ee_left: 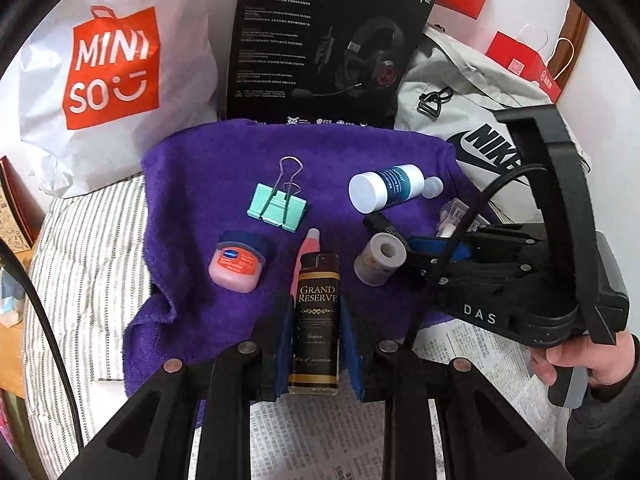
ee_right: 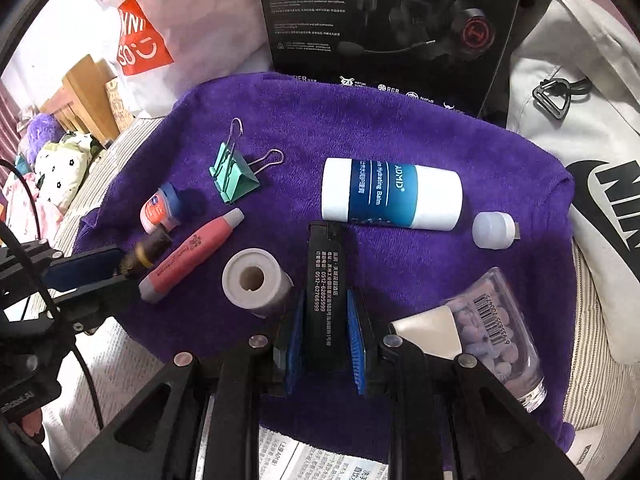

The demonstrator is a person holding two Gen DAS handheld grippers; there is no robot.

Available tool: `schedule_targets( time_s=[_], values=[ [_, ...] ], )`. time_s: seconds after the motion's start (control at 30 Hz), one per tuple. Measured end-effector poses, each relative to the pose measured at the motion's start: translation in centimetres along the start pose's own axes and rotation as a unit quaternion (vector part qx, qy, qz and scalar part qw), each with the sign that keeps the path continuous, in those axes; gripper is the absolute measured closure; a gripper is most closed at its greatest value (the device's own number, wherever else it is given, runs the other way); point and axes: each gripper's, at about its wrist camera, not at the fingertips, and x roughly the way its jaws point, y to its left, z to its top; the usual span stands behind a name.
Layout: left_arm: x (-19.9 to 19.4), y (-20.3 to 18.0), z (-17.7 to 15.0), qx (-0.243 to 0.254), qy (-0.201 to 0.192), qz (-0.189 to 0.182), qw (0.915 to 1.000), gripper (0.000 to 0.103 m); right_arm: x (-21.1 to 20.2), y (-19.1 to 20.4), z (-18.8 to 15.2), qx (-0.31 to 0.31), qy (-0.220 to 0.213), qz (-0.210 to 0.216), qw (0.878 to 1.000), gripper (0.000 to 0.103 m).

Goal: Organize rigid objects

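Note:
My left gripper (ee_left: 318,308) is shut on a small brown "Grand Reserve" bottle (ee_left: 318,320), held over the near edge of a purple towel (ee_left: 224,152). The right gripper (ee_right: 325,300) is shut on a black bar printed with white text (ee_right: 324,264), just above the towel (ee_right: 400,128). Lying on the towel are a green binder clip (ee_right: 232,180), a Vaseline jar (ee_left: 238,264), a pink pen (ee_right: 192,256), a white tape roll (ee_right: 256,282), a white-and-blue balm tube (ee_right: 390,194), a small white cap (ee_right: 492,230) and a clear pill bottle (ee_right: 496,332).
A Miniso bag (ee_left: 108,68), a black headset box (ee_left: 328,40) and a grey Nike bag (ee_left: 480,128) crowd the towel's far side. Newspaper (ee_left: 472,352) lies under its near edge and striped bedding (ee_left: 80,264) to the left. A hand (ee_left: 592,364) grips the right tool.

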Motion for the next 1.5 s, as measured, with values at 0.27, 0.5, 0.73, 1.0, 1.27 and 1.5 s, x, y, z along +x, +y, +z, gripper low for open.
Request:
schedule_targets(
  time_s=[0.27, 0.5, 0.73, 1.0, 1.27, 1.5],
  values=[
    [1.3, -0.5, 0.5, 0.007, 0.010, -0.001, 0.9999, 0.080, -1.4, -1.5, -1.5, 0.013, 0.004, 0.034, 0.999, 0.064],
    [2.9, -1.6, 1.1, 0.022, 0.022, 0.010, 0.9995, 0.081, -4.6, -2.7, -3.4, 0.028, -0.021, 0.039, 0.999, 0.058],
    [4.9, -2.2, 1.7, 0.037, 0.026, 0.020, 0.9988, 0.081, -7.3, -3.2, -5.5, 0.036, -0.038, 0.041, 0.998, 0.057],
    [5.4, -2.6, 1.4, 0.048, 0.026, 0.029, 0.9981, 0.081, -8.0, -3.7, -6.9, 0.045, -0.039, 0.041, 0.997, 0.057],
    [5.3, -2.3, 0.9, 0.036, 0.037, 0.023, 0.9984, 0.068, -8.3, -4.1, -8.3, 0.052, -0.034, 0.030, 0.998, 0.057],
    [2.2, -2.2, -0.3, 0.029, 0.015, 0.043, 0.9985, 0.035, -9.6, -4.0, -10.2, 0.063, -0.033, 0.014, 0.997, 0.050]
  ],
)
